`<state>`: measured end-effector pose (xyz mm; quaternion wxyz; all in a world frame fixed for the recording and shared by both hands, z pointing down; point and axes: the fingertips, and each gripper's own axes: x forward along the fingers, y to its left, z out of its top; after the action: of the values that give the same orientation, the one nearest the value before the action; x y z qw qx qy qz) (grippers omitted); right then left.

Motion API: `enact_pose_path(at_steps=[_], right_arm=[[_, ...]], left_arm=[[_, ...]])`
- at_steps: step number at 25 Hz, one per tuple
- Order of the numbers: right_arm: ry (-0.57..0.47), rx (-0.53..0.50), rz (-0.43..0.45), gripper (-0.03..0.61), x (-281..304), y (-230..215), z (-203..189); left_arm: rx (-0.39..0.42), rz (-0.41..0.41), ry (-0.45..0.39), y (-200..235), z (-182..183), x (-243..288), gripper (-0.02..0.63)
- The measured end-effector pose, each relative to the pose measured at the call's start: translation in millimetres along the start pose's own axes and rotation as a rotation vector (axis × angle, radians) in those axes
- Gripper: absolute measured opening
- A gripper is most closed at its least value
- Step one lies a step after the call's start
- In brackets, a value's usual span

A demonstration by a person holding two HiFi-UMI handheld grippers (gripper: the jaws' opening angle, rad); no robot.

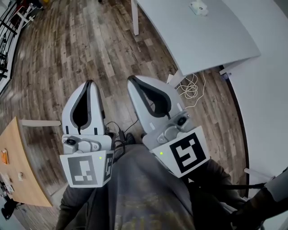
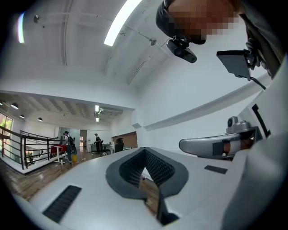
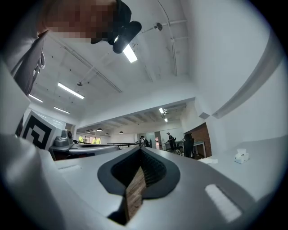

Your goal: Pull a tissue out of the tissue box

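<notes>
The white left gripper point(image 1: 88, 83) holds its jaws closed tip to tip on nothing; the white right gripper point(image 1: 131, 80) likewise; the small white tissue box point(image 1: 198, 7) sits well apart on the white table point(image 1: 216, 40); its tissue is probably light, soft and easily torn, best pinched gently at the raised tuft.

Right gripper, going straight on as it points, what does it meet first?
Nothing near, it seems: the right gripper faces open room; the table with the tissue box lies to its right.
</notes>
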<state>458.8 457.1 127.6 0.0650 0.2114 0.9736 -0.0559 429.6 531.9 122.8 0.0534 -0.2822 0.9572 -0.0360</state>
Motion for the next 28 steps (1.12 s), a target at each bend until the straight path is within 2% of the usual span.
enact_pose_path(at_steps=[4, 10, 17, 20, 23, 28], right_arm=[[0.022, 0.011, 0.000, 0.003, 2, -11, -12], [0.042, 0.010, -0.010, 0.003, 35, -30, -20], [0.056, -0.008, -0.116, 0.003, 107, -102, -50], [0.059, -0.008, -0.193, 0.003, 156, -145, -63], [0.056, -0.048, -0.277, 0.003, 207, -187, -66], [0.046, -0.084, -0.378, 0.003, 274, -236, -58]], left_arm=[[-0.004, 0.005, 0.031, -3, -11, 9, -0.002], [-0.001, -0.007, 0.038, 17, -17, 46, -0.002], [-0.047, -0.079, 0.026, 51, -54, 153, -0.002], [-0.056, -0.139, 0.035, 73, -72, 218, -0.002], [-0.063, -0.253, 0.051, 92, -86, 283, -0.002], [-0.063, -0.383, 0.042, 114, -89, 369, -0.002]])
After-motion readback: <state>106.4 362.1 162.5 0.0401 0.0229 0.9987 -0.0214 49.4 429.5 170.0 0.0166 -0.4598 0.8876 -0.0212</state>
